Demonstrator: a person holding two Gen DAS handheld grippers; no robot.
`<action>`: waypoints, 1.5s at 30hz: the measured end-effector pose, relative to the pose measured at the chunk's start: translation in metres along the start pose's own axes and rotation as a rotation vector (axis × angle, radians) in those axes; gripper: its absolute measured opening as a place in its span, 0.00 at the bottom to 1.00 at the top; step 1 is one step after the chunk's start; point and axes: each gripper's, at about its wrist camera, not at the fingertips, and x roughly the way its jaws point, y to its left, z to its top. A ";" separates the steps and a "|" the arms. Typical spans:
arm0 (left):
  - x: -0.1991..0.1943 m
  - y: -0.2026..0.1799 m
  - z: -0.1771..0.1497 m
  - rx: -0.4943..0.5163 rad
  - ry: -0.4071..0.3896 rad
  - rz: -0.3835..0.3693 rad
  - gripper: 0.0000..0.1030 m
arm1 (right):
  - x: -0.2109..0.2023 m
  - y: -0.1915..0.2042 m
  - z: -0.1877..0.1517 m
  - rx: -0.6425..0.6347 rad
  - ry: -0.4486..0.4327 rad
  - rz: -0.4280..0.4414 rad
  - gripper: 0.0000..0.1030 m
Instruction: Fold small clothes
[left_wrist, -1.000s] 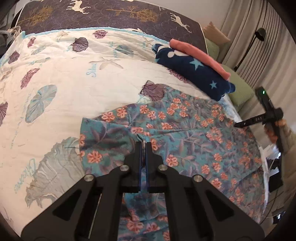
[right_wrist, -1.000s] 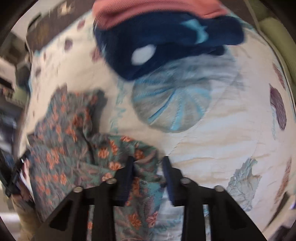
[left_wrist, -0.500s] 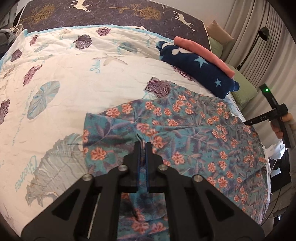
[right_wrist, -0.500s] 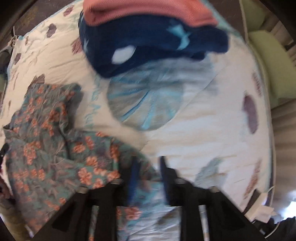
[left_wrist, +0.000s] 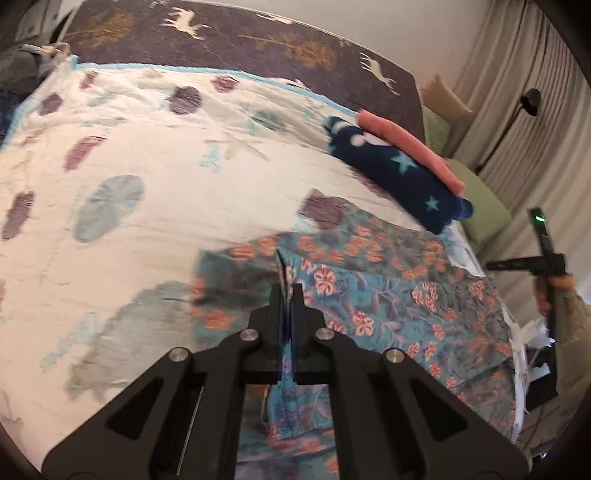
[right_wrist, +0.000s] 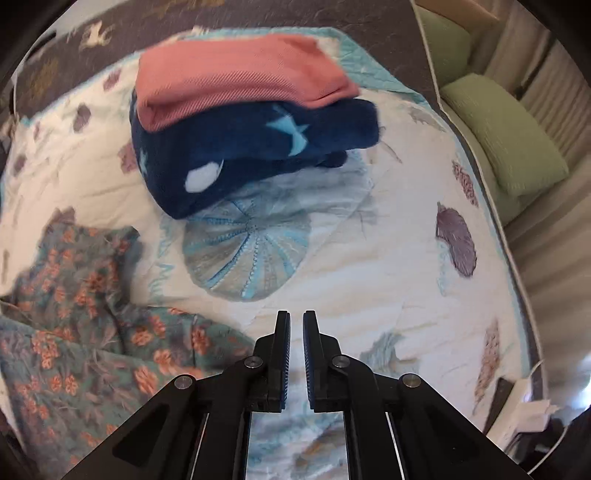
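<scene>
Floral garment is spread across the near side of the bed's seashell quilt, kind of rumpled, with one edge pinched up. Left gripper has its jaws clamped tight on that fold of fabric, you can see the cloth poking up between the tips. Right gripper is a different story: jaws nearly together with just a thin gap and nothing in them, only bare quilt showing through, and the floral cloth sits off to its left, not touching. Further back, the pink folded piece sits on top of the navy star one, so those look done. If I were doing this fold, I'd get the right side to reopen and grab the matching edge properly before lifting anything, otherwise the left hand just drags one corner and the whole thing bunches. Keep both corners level, pull the cloth taut, then lay it over.
</scene>
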 end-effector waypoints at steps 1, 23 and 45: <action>0.001 0.004 -0.001 -0.008 0.005 0.011 0.04 | -0.005 -0.003 -0.008 0.009 -0.004 0.037 0.11; 0.000 0.030 -0.027 -0.109 0.089 0.119 0.61 | -0.011 0.009 -0.101 0.119 -0.031 0.320 0.56; 0.155 -0.099 0.078 0.280 0.204 -0.062 0.07 | 0.040 0.131 0.041 -0.071 -0.148 0.446 0.05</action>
